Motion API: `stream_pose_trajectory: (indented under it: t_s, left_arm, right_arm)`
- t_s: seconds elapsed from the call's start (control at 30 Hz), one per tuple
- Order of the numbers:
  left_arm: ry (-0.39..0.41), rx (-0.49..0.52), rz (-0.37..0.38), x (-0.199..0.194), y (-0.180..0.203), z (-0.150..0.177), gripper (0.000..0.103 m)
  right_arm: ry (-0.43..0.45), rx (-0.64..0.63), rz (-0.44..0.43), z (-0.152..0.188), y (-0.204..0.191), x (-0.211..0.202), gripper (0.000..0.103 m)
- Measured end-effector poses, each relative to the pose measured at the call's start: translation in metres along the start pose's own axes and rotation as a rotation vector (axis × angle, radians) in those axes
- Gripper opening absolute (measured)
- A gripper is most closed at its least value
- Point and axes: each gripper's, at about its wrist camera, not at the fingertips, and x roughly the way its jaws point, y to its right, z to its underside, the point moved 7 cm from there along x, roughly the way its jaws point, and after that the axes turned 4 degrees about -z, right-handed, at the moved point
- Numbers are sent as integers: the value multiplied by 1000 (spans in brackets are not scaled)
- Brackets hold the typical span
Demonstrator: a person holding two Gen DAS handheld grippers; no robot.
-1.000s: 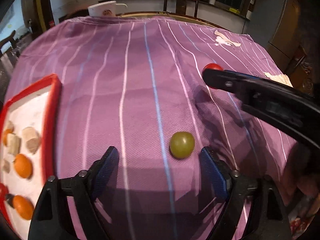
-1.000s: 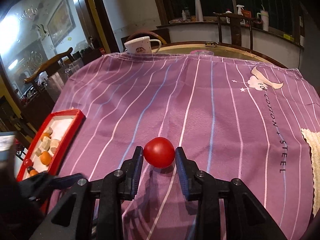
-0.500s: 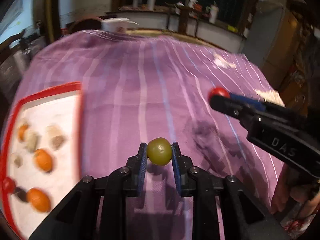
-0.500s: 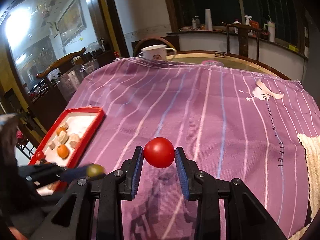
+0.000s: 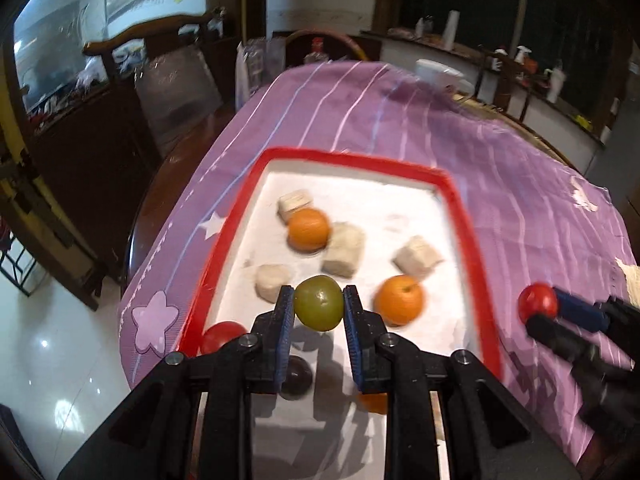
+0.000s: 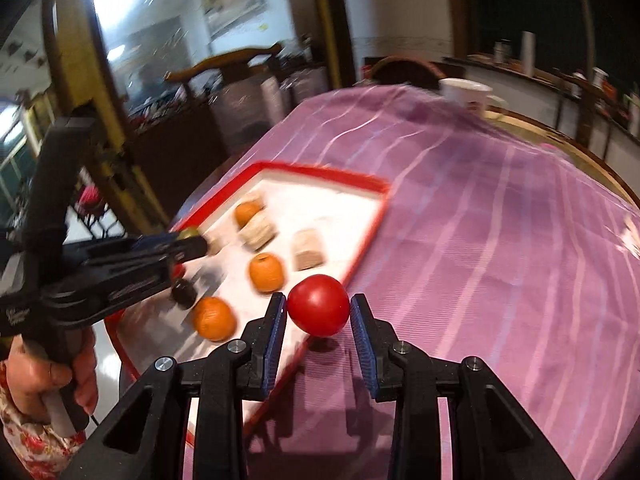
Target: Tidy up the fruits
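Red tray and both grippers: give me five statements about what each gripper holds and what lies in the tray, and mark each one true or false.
1. The left gripper is shut on a green fruit. True.
2. The right gripper is empty. False: it grips a red tomato.
3. The green fruit is held above the red tray. True.
4. The tray holds only oranges. False: besides the oranges it holds pale cube-shaped pieces, a dark round fruit and a red fruit.
5. The red tomato already lies in the tray. False: it sits between the right gripper's fingers at the tray's edge.
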Motion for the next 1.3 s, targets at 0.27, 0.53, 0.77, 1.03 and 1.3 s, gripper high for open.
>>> stream_pose_trajectory:
  t_s: [0.27, 0.53, 0.77, 1.03, 1.3]
  left_arm:
    - [-53, -54, 37, 25, -10, 5, 25]
    - [3, -115, 35, -2, -20, 1, 66]
    - [121, -90, -88, -46, -17, -1, 81]
    - [275, -16, -176, -98, 14, 5, 97]
    - [277, 69, -187, -111, 49, 17, 97]
  right_arm:
    - [-71, -43, 18, 3, -17, 47, 37]
    - [-53, 0, 7, 0, -19, 47, 39]
    - [44, 96, 6, 2, -9, 2, 41]
    - [143, 175, 86, 27, 12, -52, 46]
    - [180, 181, 129, 42, 22, -80, 48]
